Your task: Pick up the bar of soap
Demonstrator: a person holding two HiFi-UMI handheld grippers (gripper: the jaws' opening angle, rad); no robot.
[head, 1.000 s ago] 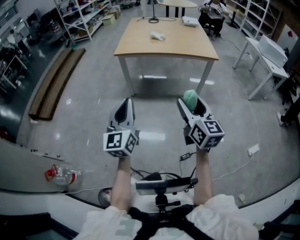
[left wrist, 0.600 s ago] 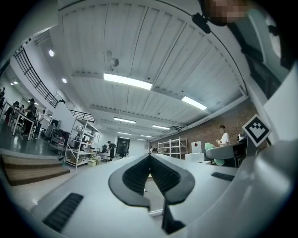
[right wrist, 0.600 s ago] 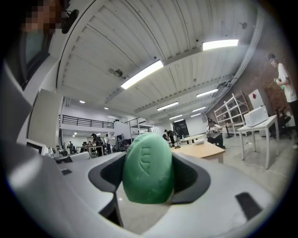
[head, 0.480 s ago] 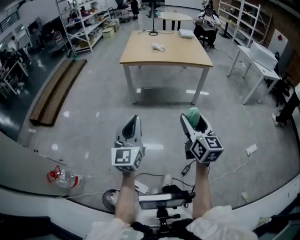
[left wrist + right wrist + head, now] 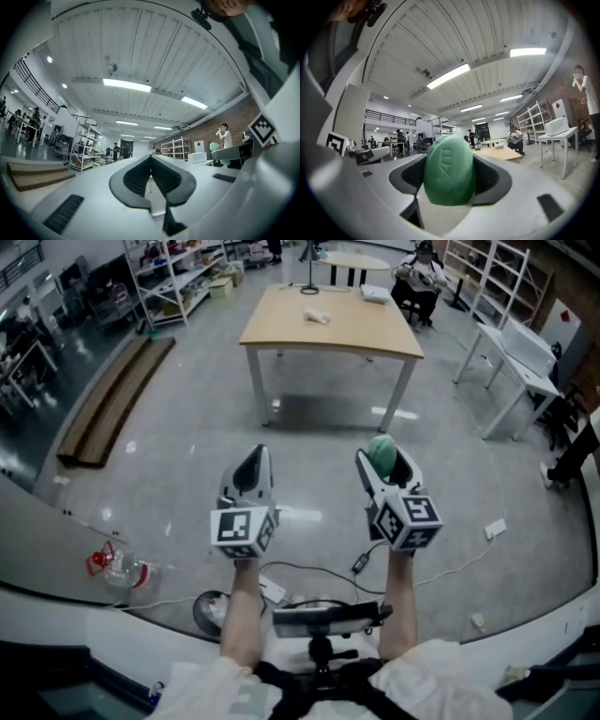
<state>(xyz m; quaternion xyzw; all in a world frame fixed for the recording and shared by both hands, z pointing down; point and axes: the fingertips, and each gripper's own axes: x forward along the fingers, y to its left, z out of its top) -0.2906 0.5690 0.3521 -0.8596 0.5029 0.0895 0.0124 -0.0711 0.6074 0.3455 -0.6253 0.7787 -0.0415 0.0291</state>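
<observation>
The right gripper [image 5: 382, 456] still pinches the green soap [image 5: 450, 171] at its tips, held above the floor. The left gripper [image 5: 251, 465] is pressed together, empty. Both sit slightly farther forward than half a second ago. In the right gripper view the soap's long axis stands upright, embossed face toward the camera.

Bar of soap [image 5: 381, 452] between the jaws of right gripper [image 5: 385, 463], left gripper [image 5: 253, 465] beside it to the left, apart; table [image 5: 328, 329] ahead of both, small object [image 5: 316, 315] near its far edge; planks [image 5: 108, 404] on floor far left, bottle [image 5: 120, 571] near left, desk [image 5: 514, 357] right.
</observation>
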